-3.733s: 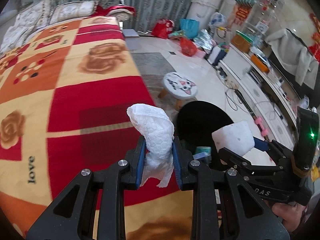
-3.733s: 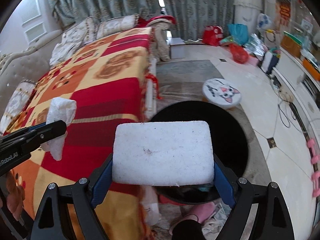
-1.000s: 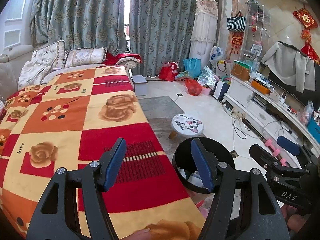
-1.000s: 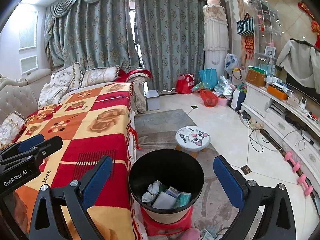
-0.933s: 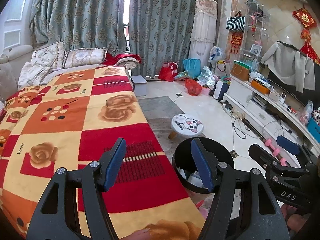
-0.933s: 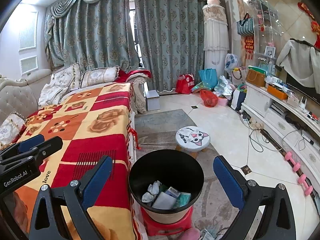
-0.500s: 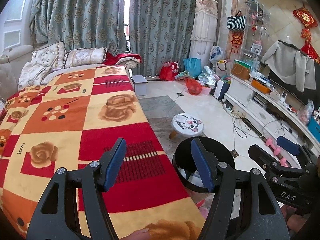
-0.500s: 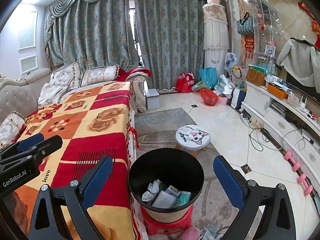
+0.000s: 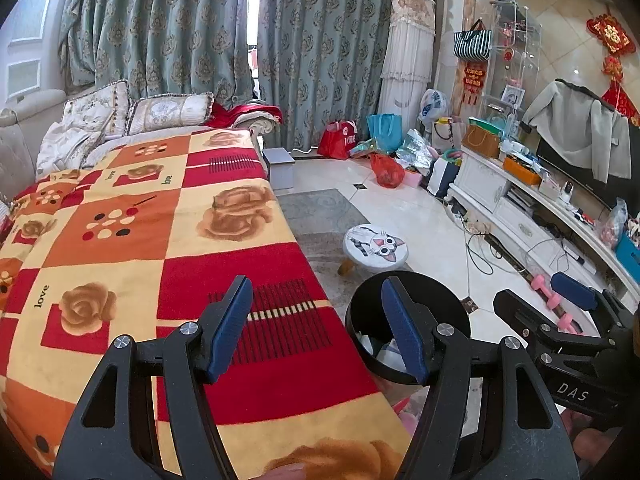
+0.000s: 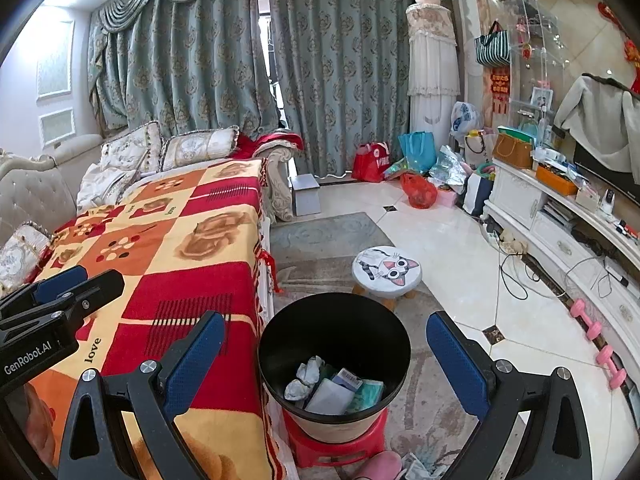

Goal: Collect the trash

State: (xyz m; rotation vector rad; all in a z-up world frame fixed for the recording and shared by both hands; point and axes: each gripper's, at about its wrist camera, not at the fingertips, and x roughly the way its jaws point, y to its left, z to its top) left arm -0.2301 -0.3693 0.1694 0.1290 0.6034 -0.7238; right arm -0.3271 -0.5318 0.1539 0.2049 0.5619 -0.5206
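**Both tongs empty, trash sitting in the bin**

Gone from the jaws since a few seconds back: the crumpled tissue on the left and the white foam block on the right. Nothing shifting over the last second though, just hovering.

Looking through the left wrist view first: left gripper (image 9: 316, 324) hanging spread wide with nothing between the blue pads, tilted down over the red and yellow blanket (image 9: 132, 240) on the sofa. Seeing no scraps on the part of the blanket in view. Peeking past the right-hand pad at the black bin (image 9: 368, 308), sitting just off the sofa edge, probably parked there so drops are short. Right gripper (image 9: 536, 296) poking in from the side, also empty.

Switching to the right wrist view: right gripper (image 10: 324, 356) spread wide too, framing the bin (image 10: 272, 344) dead centre from above, pinching nothing. Bin propped on a red stool (image 10: 340, 446), likely raising the rim closer to sofa height. Trash (image 10: 332, 388) lying at the bottom: balled tissues, a white slab, a teal packet. Looking pretty much done here, judging by the clean blanket.
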